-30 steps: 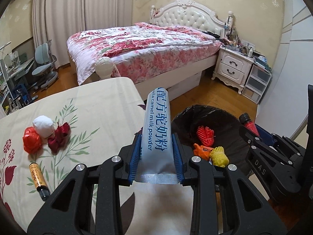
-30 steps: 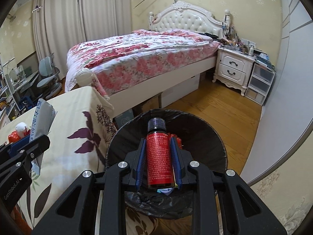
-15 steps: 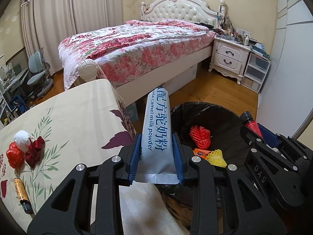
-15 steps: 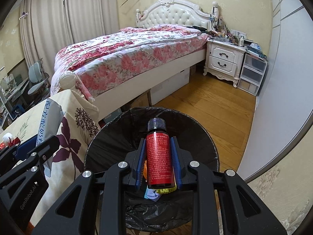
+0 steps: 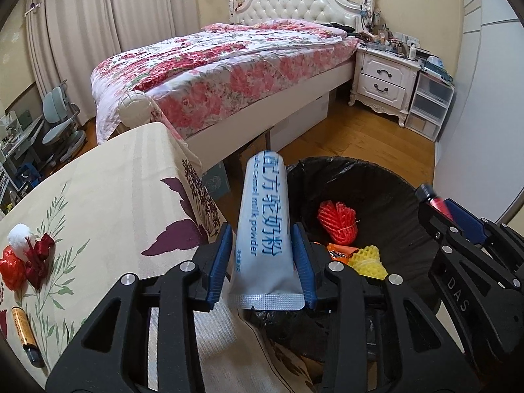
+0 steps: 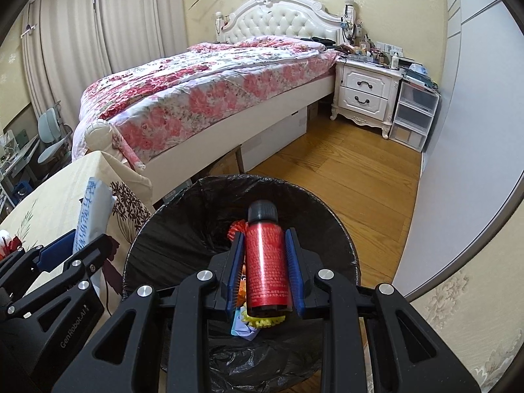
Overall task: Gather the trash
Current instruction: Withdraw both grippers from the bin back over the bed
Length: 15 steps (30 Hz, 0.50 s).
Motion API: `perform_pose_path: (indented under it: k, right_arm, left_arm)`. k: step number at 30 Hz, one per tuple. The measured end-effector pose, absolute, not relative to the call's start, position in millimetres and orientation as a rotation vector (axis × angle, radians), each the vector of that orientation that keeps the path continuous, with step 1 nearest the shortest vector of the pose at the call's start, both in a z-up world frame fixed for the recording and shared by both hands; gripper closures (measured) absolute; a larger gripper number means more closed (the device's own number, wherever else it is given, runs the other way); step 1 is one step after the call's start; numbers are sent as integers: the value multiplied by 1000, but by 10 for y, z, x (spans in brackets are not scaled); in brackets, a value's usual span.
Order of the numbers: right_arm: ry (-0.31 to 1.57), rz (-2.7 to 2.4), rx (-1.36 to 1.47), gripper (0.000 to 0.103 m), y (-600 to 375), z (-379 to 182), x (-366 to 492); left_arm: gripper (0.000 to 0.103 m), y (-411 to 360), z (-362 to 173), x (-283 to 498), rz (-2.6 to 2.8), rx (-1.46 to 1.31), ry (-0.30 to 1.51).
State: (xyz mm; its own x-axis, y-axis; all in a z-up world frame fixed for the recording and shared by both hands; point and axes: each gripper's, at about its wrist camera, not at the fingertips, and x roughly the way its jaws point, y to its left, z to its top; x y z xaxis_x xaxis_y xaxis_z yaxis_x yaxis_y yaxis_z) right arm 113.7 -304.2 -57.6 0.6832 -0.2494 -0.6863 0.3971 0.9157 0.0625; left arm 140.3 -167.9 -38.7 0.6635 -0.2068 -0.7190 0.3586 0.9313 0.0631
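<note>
On the far left of the left wrist view, leftover trash lies on the counter (image 5: 108,177), which wears a cream floral cloth: an amber vial (image 5: 27,335) near the edge, and beyond it a red crumpled wrapper (image 5: 11,267), a dark red wrapper (image 5: 40,255) and a white wad (image 5: 19,234) bunched together and touching.

Right of these, the left gripper (image 5: 264,245) has a pale blue milk powder sachet (image 5: 263,226) standing upright between its blue-padded fingers (image 5: 220,258). The fingers are easing apart, with a sliver of gap showing along the sachet's left side, its crimped bottom edge level with the finger roots. The sachet sits over the counter's corner, just beside the rim of the black-lined trash bin (image 5: 386,177).

Inside the bin this view shows a red foam net (image 5: 337,221), an orange wrapper (image 5: 339,250) and a yellow foam net (image 5: 368,258).

Further right, the right gripper (image 6: 264,262) grips a red bottle (image 6: 264,262) with a black cap, cap pointing away, its fingers (image 6: 236,268) narrow and pressed on both sides. The bottle hangs directly above the bin's open mouth.

Only the left wrist view shows the counter trash and a clear look at the bin's contents; the right wrist view hides most of them behind the bottle, yet alone shows the bin's whole rim and a blue scrap under the yellow net.
</note>
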Motion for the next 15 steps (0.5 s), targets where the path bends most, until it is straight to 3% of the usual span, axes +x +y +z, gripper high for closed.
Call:
perform_pose_path:
  k: [1, 3, 8, 15]
  right_arm:
    - [735, -369, 213, 74, -3050, -575, 1133]
    - [726, -383, 213, 59, -3050, -564, 1129]
    - [711, -402, 201, 48, -3042, -527, 1093]
    - [702, -398, 184, 34, -2975, -478, 1036]
  left_arm:
    - [62, -1682, -391, 1406, -323, 210, 783]
    - [51, -1682, -390, 1398, -319, 218, 778]
    - [28, -1631, -344, 1375, -304, 204, 767]
    - [25, -1422, -257, 1315, -259, 182, 766]
